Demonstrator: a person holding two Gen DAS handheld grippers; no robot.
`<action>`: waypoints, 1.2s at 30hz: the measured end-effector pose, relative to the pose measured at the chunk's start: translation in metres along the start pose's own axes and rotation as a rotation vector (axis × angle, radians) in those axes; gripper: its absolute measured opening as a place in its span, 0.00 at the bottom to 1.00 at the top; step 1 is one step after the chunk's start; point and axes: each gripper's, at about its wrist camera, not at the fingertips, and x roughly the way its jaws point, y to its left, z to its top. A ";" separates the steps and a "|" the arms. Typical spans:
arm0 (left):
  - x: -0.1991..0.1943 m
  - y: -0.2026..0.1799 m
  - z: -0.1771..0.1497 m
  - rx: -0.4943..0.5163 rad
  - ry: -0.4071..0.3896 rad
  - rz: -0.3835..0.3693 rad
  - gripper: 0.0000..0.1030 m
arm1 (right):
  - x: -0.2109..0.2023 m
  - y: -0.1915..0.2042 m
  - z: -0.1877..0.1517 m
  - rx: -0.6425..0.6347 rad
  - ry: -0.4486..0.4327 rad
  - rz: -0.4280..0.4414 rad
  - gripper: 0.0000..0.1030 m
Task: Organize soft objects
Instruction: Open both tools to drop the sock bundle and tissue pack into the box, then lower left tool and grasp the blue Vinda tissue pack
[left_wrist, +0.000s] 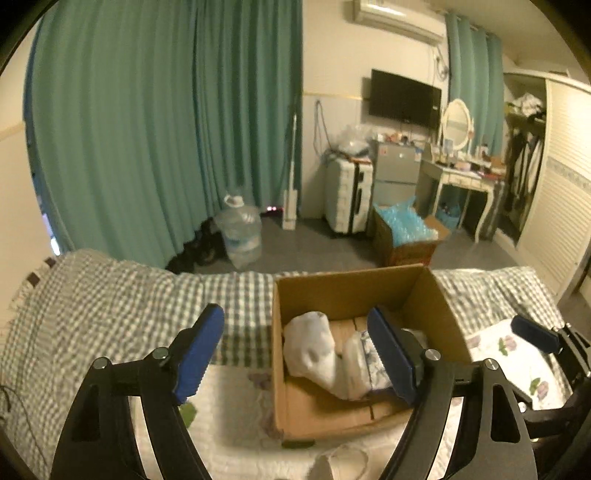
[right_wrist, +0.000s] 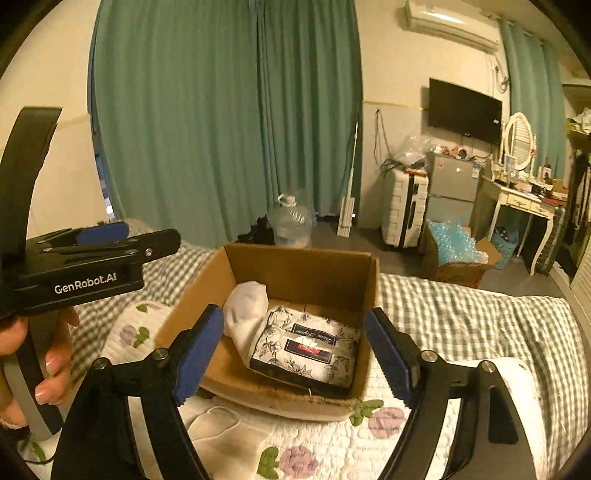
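An open cardboard box (left_wrist: 351, 286) (right_wrist: 306, 269) stands on the bed. Inside lie a white sock (left_wrist: 314, 347) (right_wrist: 245, 306) and a floral-printed tissue pack (right_wrist: 306, 345), which also shows in the left wrist view (left_wrist: 364, 360). My left gripper (left_wrist: 295, 354) is open and empty, held over the box's near left side; it also shows at the left in the right wrist view (right_wrist: 101, 232). My right gripper (right_wrist: 293, 350) is open and empty, just in front of the box. A white soft item (left_wrist: 347, 456) lies on the quilt near the bottom of the left wrist view.
A white quilt with purple flowers (right_wrist: 295, 443) covers a checked bedspread (left_wrist: 110, 302). Beyond the bed are green curtains (left_wrist: 166, 129), a water jug (left_wrist: 240, 232), a suitcase (left_wrist: 349, 195), a box of blue plastic (left_wrist: 406, 232) and a dressing table (left_wrist: 465, 181).
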 end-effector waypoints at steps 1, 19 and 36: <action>-0.009 -0.001 0.000 0.002 -0.009 0.000 0.79 | -0.012 0.001 0.001 0.003 -0.017 -0.004 0.81; -0.150 0.015 -0.008 -0.014 -0.155 0.077 0.79 | -0.171 0.061 0.014 -0.107 -0.219 -0.053 1.00; -0.148 0.010 -0.044 0.013 -0.154 0.109 0.96 | -0.180 0.073 -0.015 -0.155 -0.220 -0.086 1.00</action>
